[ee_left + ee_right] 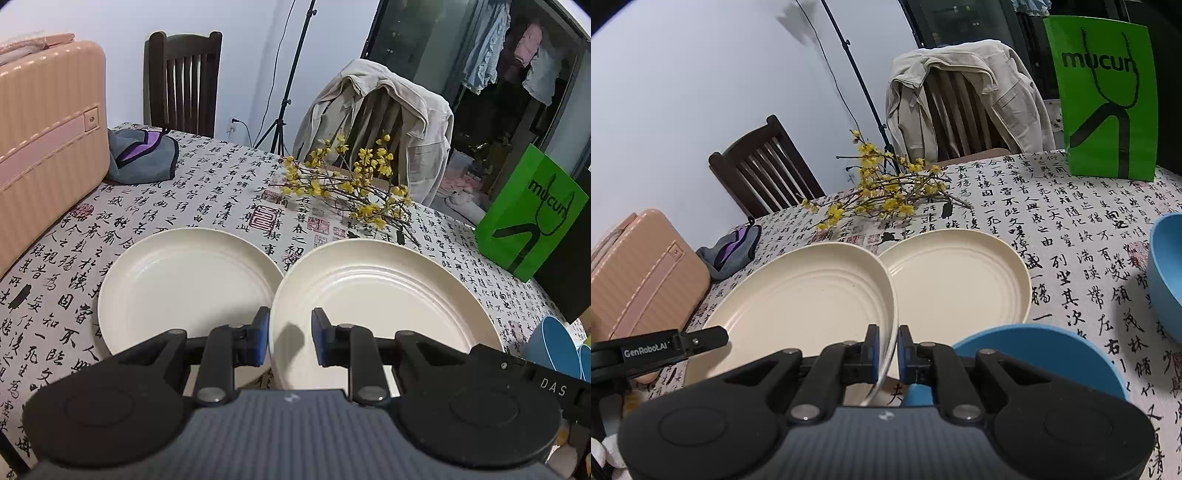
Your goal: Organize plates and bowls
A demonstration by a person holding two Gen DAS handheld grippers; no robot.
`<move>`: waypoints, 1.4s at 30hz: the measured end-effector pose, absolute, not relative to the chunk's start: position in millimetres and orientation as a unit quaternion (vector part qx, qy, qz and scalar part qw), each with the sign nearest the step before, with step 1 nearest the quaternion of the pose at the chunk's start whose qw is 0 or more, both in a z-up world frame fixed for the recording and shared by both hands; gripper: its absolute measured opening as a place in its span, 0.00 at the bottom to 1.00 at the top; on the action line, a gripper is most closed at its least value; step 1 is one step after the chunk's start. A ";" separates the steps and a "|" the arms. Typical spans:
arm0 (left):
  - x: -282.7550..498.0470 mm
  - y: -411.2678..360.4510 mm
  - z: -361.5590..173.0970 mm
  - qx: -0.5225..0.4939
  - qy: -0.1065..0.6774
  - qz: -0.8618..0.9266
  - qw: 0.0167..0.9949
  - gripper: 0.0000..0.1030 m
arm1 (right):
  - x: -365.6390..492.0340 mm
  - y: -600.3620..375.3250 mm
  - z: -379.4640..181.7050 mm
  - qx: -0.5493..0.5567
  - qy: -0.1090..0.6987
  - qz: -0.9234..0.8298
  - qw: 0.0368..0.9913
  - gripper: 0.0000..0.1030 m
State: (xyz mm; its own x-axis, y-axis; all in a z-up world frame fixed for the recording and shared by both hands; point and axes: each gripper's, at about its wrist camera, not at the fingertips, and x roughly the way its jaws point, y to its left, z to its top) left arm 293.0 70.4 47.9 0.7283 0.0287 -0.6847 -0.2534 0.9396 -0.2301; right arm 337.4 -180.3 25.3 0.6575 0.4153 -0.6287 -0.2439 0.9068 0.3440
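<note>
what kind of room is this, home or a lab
Most likely a home dining area: a table under a calligraphy-print tablecloth, wooden chairs, one with a jacket draped over its back, and clothes hanging in the dark room behind. A light-stand tripod hints at a recording setup.

A pink suitcase, grey cloth, yellow flower branches and green bag sit on the calligraphy tablecloth.

Blue bowl cut by the right edge; suitcase cropped left.
</note>
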 end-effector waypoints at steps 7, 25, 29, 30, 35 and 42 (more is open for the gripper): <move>280.7 60.8 51.5 -0.151 0.357 0.074 0.919 0.22 | 320.1 -189.6 27.9 0.117 0.366 0.178 0.906 0.09; 248.1 33.3 57.7 -0.146 0.351 0.056 0.923 0.22 | 276.1 -218.5 35.2 0.124 0.351 0.160 0.914 0.09; 240.1 28.2 59.5 -0.145 0.349 0.053 0.924 0.22 | 266.2 -223.1 36.4 0.124 0.348 0.156 0.916 0.09; 237.6 26.9 60.1 -0.145 0.348 0.052 0.925 0.22 | 263.5 -224.4 36.6 0.124 0.348 0.155 0.916 0.09; 226.7 19.7 62.2 -0.143 0.346 0.046 0.926 0.22 | 249.1 -229.3 38.3 0.125 0.344 0.149 0.919 0.09; 211.0 9.0 63.1 -0.141 0.345 0.038 0.927 0.22 | 228.4 -240.6 41.3 0.126 0.338 0.142 0.922 0.09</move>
